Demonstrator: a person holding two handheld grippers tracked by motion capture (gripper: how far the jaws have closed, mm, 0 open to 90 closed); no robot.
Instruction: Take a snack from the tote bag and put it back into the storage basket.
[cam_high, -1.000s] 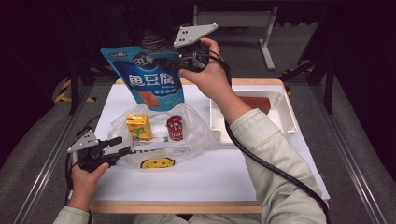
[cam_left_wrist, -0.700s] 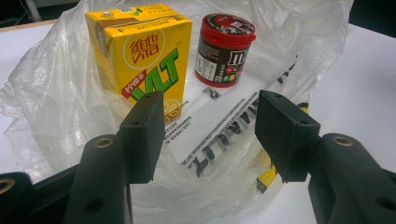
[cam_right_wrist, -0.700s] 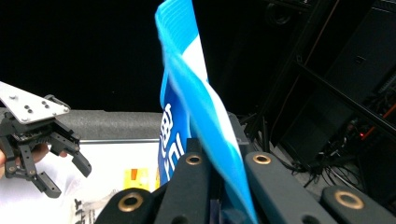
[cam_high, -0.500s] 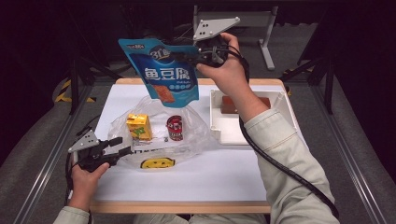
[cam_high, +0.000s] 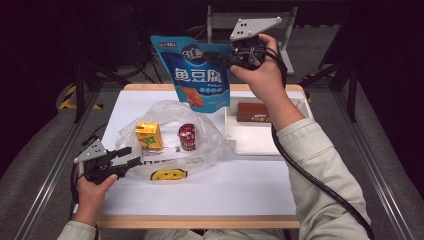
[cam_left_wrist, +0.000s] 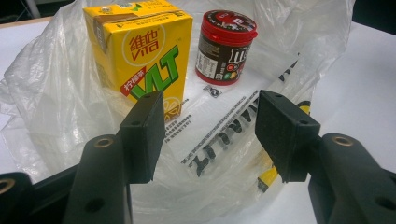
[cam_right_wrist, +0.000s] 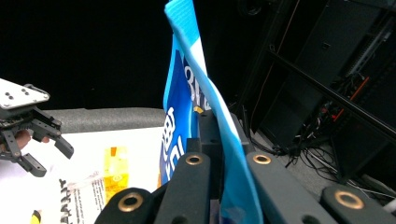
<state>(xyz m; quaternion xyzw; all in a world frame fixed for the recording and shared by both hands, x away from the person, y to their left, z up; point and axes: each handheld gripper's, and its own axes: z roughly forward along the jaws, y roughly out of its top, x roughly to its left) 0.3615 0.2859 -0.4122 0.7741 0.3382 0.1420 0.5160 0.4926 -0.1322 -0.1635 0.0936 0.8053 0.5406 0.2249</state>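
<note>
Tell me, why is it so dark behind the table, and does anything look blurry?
High view: light falls on the white table, the room behind stays black. Left gripper view: the yellow carton is sharp. Right gripper view: the close blue pouch looks soft, background black.

Bench (cam_high: 215, 195): lying white-topped with a pale wooden edge showing along its near and far sides.
Floor (cam_high: 30, 150): spreading grey around the bench, catching dim light.
Rails (cam_high: 47, 180): running as metal strips along both sides of the bench.
Metal stand (cam_high: 220, 22): standing grey behind the bench.
Hazard tape (cam_high: 67, 100): showing yellow and black at left.
Backdrop (cam_high: 60, 30): staying dark.
Rack (cam_right_wrist: 327, 93): rising black, holding cables.
</note>
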